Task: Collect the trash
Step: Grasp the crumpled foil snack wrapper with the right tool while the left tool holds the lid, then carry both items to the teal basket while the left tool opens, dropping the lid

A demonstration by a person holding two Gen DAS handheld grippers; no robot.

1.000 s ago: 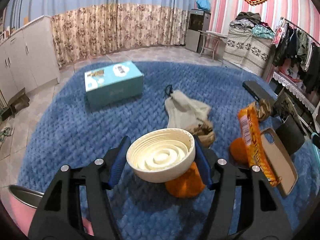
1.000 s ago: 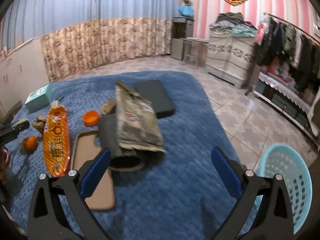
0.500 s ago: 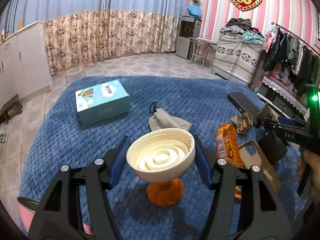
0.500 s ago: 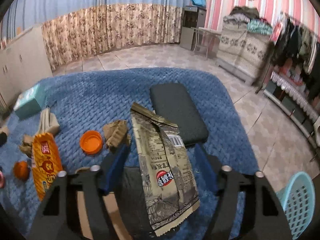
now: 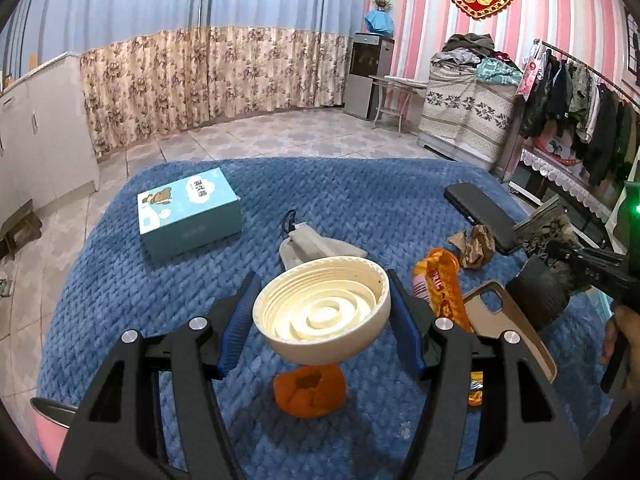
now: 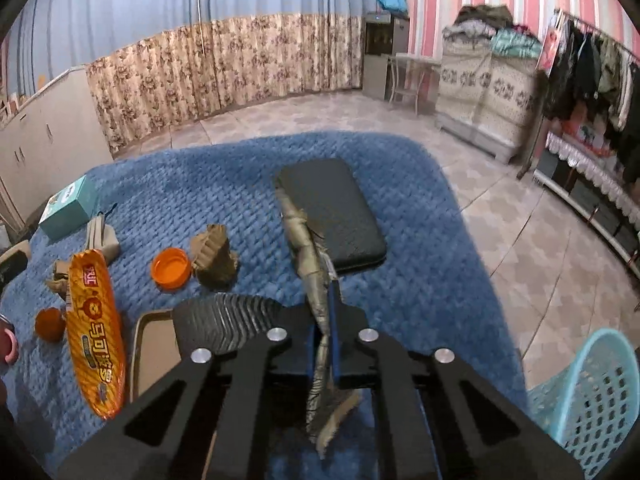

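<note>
Grey wrapper (image 6: 310,268) pinched edge-on between right claw (image 6: 323,320) pads — upright, just closed

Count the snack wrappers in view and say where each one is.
2: the grey-brown wrapper pinched in the right gripper, and the orange wrapper lying on the blue blanket at left. Others may be hidden.

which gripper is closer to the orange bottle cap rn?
Right. The right gripper is shut on a snack wrapper with the orange cap just ahead and to its left. The left gripper, holding a white lid, sits farther back across the blanket.
</note>
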